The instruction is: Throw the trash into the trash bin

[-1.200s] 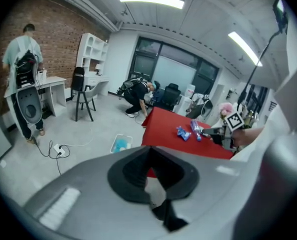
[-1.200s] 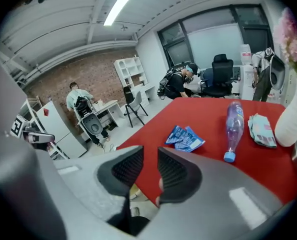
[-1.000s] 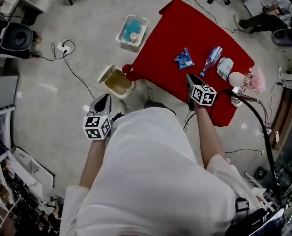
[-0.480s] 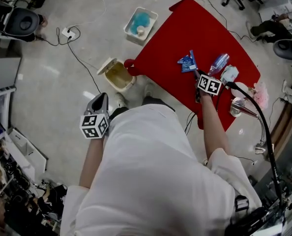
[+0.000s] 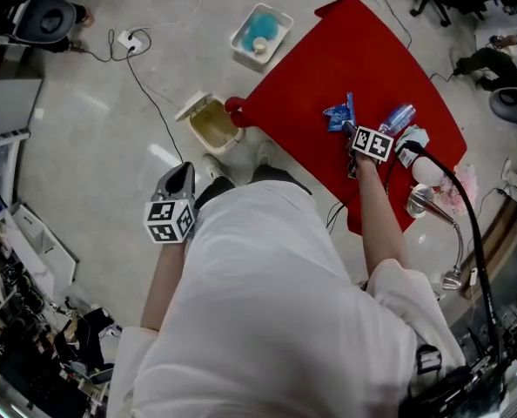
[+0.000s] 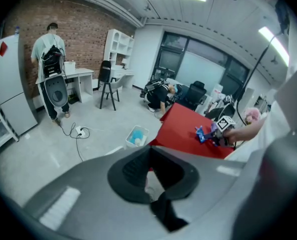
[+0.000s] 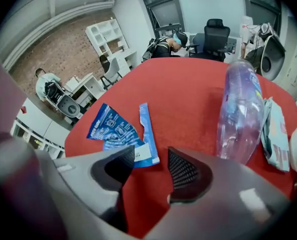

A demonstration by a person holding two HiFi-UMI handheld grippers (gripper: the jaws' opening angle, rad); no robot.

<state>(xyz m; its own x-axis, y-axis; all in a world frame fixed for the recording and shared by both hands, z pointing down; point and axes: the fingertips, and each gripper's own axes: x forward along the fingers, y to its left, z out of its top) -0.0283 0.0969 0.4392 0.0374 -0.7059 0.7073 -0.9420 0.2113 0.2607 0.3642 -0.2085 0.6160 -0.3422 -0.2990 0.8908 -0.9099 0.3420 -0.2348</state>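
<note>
Right gripper (image 7: 151, 171), jaws just spreading over bare red desk (image 7: 188, 94), lines up on the torn blue plastic wrapper (image 7: 119, 131) — the left gripper (image 6: 151, 151) idles, jaws pressed together, empty.

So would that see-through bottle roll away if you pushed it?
Probably. The bottle lies on its side on the red table, so its round body would likely roll sideways. It looks clear and empty, so it is probably light and would scoot easily. Its smooth plastic may be slippery to pinch.
</note>
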